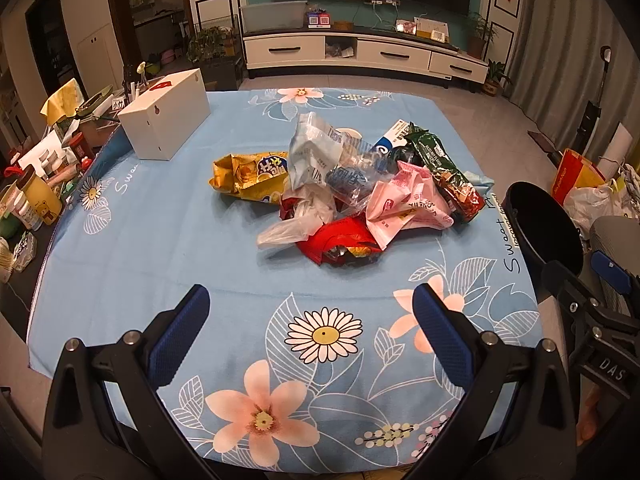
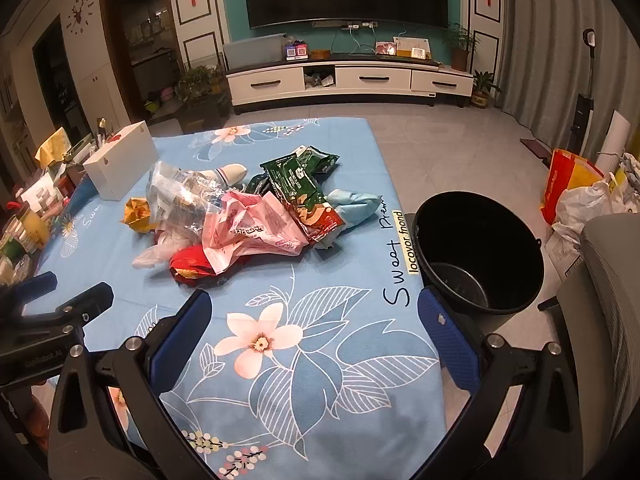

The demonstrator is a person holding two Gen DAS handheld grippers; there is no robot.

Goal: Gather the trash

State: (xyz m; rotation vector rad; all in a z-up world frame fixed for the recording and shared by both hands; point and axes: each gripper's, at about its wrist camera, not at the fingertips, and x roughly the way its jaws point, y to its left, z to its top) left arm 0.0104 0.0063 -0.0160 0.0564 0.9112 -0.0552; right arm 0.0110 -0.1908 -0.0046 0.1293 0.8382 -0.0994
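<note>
We cannot read most of the print on the wrappers, and the lower layers of the trash pile [image 1: 352,196] are buried under the upper ones. In the right wrist view the yellow chip bag [image 2: 138,212] is mostly hidden behind a crumpled clear plastic bag [image 2: 180,192]. The black bucket [image 2: 478,250] shows whole at centre right of that view, but in the left wrist view it is cut off by the right gripper at the frame's right edge.

The left gripper [image 1: 312,328] has its jaws spread wide with nothing between them; the pile lies above them at mid-frame, well apart. The right gripper [image 2: 314,330] is likewise spread and empty, the pile up and left of it, the bucket just above its right jaw.

The pile is crinkled foil and film: a pink wrapper [image 1: 408,204], a green-and-red packet [image 1: 444,168], a glossy red bag [image 1: 340,240], a white bag [image 1: 292,228]. It rests on a counter under a blue floral cloth [image 1: 160,248], with a white box [image 1: 164,114] at upper left.
</note>
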